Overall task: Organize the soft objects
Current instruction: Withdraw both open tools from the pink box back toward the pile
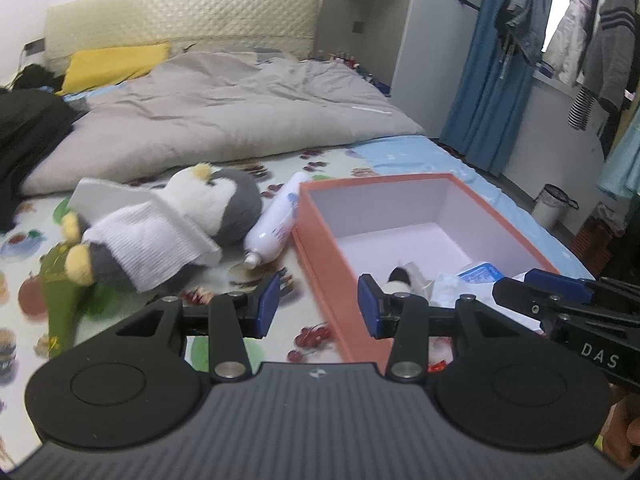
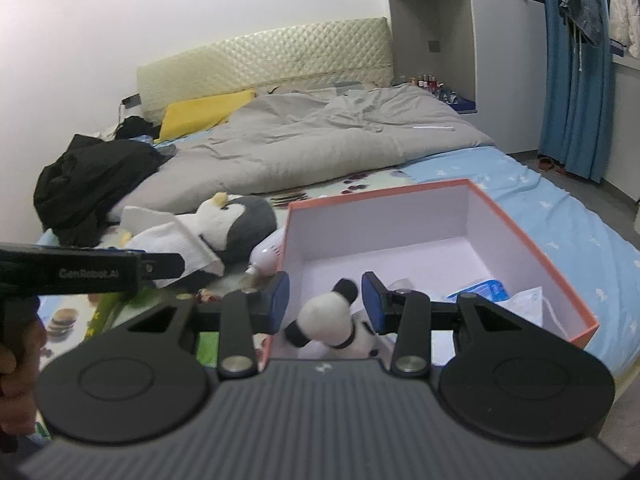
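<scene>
Plush and squashy, the little black-and-white toy point(image 2: 332, 316) is sitting in the near corner of the orange box point(image 2: 532, 240), between the parted fingers of my right gripper point(image 2: 325, 304), which is gripping nothing; I am judging it light and forgiving, best pinched across its round white middle. Beside the box on the patterned sheet, the grey penguin point(image 1: 208, 208) is lying under a white cloth point(image 1: 156, 240), bulkier but equally soft, while my left gripper point(image 1: 318, 304) is hovering wide apart and holding nothing.
</scene>
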`<state>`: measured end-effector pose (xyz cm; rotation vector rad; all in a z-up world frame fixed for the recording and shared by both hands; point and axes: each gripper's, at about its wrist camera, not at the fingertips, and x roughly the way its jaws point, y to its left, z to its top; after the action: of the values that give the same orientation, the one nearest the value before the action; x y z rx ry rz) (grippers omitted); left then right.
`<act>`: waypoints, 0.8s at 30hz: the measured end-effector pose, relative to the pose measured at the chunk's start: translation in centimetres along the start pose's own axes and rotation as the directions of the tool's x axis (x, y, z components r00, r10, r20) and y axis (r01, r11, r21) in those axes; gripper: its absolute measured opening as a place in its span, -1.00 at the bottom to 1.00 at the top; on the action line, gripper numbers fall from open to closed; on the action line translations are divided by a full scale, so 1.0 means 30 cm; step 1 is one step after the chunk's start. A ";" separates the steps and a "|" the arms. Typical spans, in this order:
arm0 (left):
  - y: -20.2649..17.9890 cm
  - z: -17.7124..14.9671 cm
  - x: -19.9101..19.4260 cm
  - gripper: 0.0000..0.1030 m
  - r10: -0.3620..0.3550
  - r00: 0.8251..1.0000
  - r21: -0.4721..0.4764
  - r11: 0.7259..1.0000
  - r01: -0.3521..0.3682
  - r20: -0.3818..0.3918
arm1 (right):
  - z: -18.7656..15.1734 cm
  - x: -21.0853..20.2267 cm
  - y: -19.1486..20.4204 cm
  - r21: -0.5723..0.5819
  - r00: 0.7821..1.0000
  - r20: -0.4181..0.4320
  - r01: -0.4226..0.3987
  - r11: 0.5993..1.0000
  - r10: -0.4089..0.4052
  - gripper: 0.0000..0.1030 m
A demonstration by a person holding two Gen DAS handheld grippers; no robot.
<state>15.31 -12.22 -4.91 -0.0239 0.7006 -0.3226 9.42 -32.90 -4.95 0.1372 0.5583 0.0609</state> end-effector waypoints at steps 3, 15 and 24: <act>0.028 -0.035 -0.011 -0.05 -0.004 1.000 -0.013 1.000 0.004 -0.019 | -0.023 -0.009 0.040 -0.010 1.000 -0.001 -0.015 1.000 0.015 -0.17; 0.164 -0.154 -0.087 -0.05 0.059 0.998 -0.045 0.997 -0.060 -0.025 | -0.145 -0.018 0.179 -0.052 0.994 -0.061 -0.091 0.995 0.088 -0.17; 0.232 -0.253 -0.126 0.07 0.074 0.996 -0.082 0.994 -0.078 -0.049 | -0.196 0.006 0.278 -0.084 0.986 -0.100 -0.144 0.986 0.135 -0.17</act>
<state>9.75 -3.83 -9.24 -0.0699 0.7583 -0.2212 6.28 -23.98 -8.76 0.0846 0.6385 0.2302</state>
